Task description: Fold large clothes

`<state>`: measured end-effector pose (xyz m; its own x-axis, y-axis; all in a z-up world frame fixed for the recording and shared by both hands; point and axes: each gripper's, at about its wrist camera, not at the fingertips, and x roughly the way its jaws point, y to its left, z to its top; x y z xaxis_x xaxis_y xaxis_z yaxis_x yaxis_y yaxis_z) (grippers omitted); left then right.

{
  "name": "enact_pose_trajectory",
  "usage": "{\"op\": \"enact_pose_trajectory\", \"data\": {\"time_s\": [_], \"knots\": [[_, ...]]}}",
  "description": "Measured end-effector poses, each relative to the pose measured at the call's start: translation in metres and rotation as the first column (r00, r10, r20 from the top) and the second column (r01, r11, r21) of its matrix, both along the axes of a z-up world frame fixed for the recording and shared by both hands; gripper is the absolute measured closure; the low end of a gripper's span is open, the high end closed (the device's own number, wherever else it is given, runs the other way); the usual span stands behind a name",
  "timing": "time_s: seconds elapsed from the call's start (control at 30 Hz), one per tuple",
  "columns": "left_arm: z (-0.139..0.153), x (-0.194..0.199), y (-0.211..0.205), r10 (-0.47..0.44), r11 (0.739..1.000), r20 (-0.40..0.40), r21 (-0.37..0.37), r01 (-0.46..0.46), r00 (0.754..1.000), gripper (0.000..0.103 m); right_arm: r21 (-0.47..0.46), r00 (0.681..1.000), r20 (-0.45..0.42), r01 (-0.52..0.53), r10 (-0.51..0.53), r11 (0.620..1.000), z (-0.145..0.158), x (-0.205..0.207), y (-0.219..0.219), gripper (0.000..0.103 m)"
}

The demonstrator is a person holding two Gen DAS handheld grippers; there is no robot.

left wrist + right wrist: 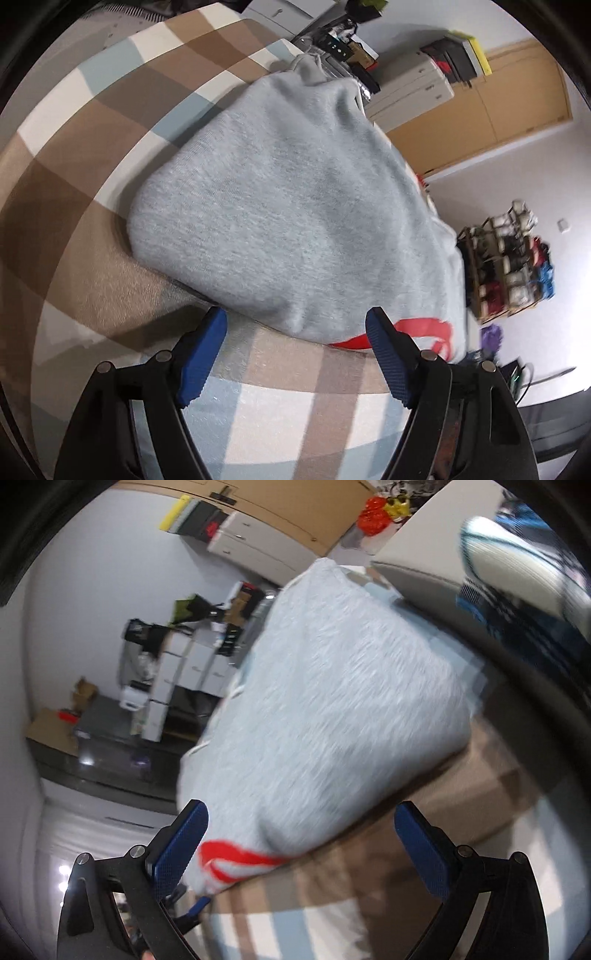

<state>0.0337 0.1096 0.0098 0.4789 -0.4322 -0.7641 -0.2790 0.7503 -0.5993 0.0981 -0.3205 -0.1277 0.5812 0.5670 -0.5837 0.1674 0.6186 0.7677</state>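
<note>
A light grey sweatshirt (295, 206) with red print lies folded into a thick bundle on a checked brown, white and pale blue cloth (92, 155). It also shows in the right wrist view (332, 709), blurred. My left gripper (295, 325) is open, its blue pads just short of the bundle's near edge, touching nothing. My right gripper (301, 821) is open, with the bundle's red-printed corner (236, 856) lying between its fingers and nothing clamped.
The checked cloth (332, 904) covers the surface under both grippers. White drawer units (410, 92) and a wooden door (517, 99) stand beyond the surface's edge. A shoe rack (506, 258) stands by the wall. Boxes and white cabinets (184, 672) line the far wall.
</note>
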Motion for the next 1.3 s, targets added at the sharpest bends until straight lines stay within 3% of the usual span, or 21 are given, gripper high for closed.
{"op": "enact_pose_trajectory", "data": {"time_s": [0.1,0.3,0.4,0.43,0.5,0.53,0.67,0.77,0.97,1.17,1.23,1.3], "knots": [[-0.008,0.008,-0.023,-0.019,1.000,-0.005,-0.002,0.019,1.000,0.029,0.018,0.999,-0.050,0.004,-0.003,1.000,-0.013,0.011,0.003,0.000],[-0.006,0.010,-0.024,-0.035,0.999,0.002,0.012,0.035,0.999,0.029,-0.021,0.998,0.019,0.067,-0.067,0.998,-0.011,0.015,0.006,0.000],[-0.005,0.011,-0.024,-0.022,1.000,0.002,0.010,0.022,1.000,0.029,-0.092,0.997,0.032,0.078,-0.075,0.993,-0.007,0.021,0.012,0.001],[-0.005,0.010,-0.024,-0.020,1.000,0.002,0.012,0.020,1.000,0.029,-0.106,0.996,0.036,0.090,-0.087,0.990,-0.006,0.022,0.013,0.006],[-0.007,0.005,-0.023,-0.015,1.000,0.008,0.020,0.015,1.000,0.029,-0.147,0.993,0.034,0.117,-0.113,0.982,-0.006,0.023,0.014,0.036],[-0.006,0.004,-0.023,-0.010,0.999,0.012,0.036,0.009,1.000,0.029,-0.171,0.993,0.039,0.113,-0.108,0.979,-0.006,0.023,0.014,0.056],[-0.005,0.002,-0.030,-0.020,0.996,0.022,0.088,0.018,1.000,0.029,-0.193,0.992,0.089,0.107,-0.091,0.975,-0.001,0.017,0.014,0.074],[-0.005,0.002,-0.037,-0.034,0.990,0.026,0.136,0.030,0.999,0.029,-0.266,0.989,0.136,0.101,-0.067,0.959,0.011,0.013,0.022,0.081],[-0.004,0.001,-0.046,-0.042,0.980,0.033,0.194,0.035,0.999,0.027,-0.416,0.986,0.166,0.055,0.017,0.908,0.033,0.017,0.038,0.087],[-0.005,0.004,-0.052,-0.043,0.979,0.045,0.202,0.033,0.998,0.020,-0.484,0.988,0.154,0.054,0.024,0.873,0.036,0.017,0.050,0.087],[-0.005,0.005,-0.051,-0.046,0.982,0.049,0.186,0.036,0.998,0.015,-0.515,0.987,0.157,0.046,0.041,0.856,0.037,0.018,0.055,0.087],[-0.007,0.008,-0.045,-0.032,0.993,0.059,0.111,0.025,0.998,0.003,-0.528,0.987,0.155,0.039,0.052,0.848,0.039,0.018,0.057,0.088]]}}
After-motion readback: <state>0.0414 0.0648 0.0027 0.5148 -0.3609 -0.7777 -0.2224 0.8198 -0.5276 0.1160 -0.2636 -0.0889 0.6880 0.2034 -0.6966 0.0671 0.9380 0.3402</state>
